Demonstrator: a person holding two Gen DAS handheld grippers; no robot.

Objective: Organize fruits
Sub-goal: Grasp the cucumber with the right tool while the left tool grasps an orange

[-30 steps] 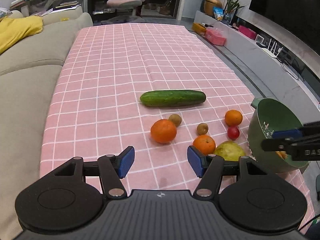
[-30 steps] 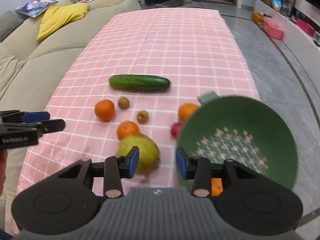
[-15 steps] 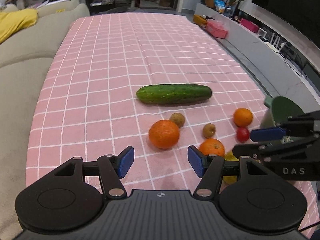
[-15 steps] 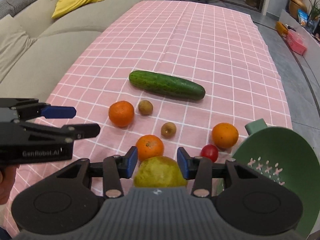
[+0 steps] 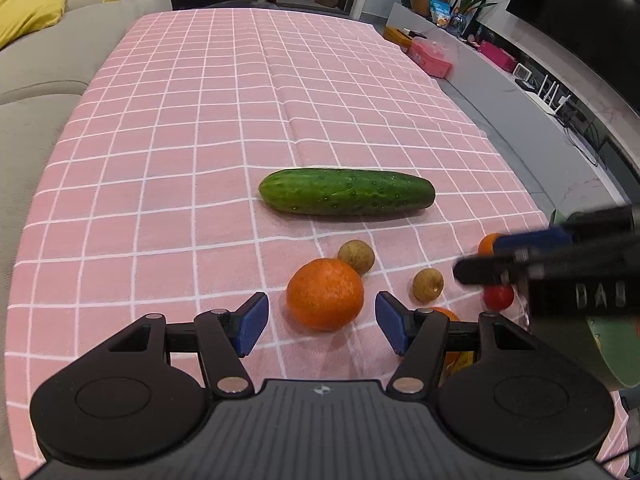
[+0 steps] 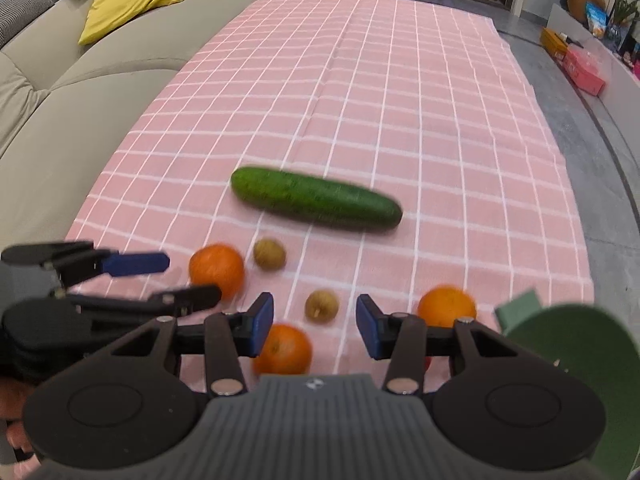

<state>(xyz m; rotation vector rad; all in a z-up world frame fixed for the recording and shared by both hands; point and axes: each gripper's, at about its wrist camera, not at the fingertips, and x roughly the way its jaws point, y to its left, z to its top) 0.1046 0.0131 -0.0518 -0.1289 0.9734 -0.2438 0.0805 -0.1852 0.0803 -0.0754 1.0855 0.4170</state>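
Left hand-held gripper [image 5: 320, 322] spread wide and empty, low centre of the left wrist view, with a large orange [image 5: 325, 294] sitting right in the gap between the blue pads, just ahead of the tips and resting on the pink checked worktop [image 5: 160, 140]. No long axis to worry about on that round fruit; a straight push forward and a squeeze looks enough. Right hand-held gripper [image 6: 315, 330] also wide and holding nothing, low centre of its own view, with a second orange [image 6: 283, 350] just under its left pad and a small brown fruit [image 6: 322, 306] a little beyond the gap. Cucumber [image 5: 346, 197] lying farther up the frame, long axis running left to right across both views, well apart from either tool. Green colander [image 6: 576, 352] at the lower right edge of the right wrist view, so likely the destination and closer to the right side. Judged nearer to a grasp: the left one, already lined up on the large orange.
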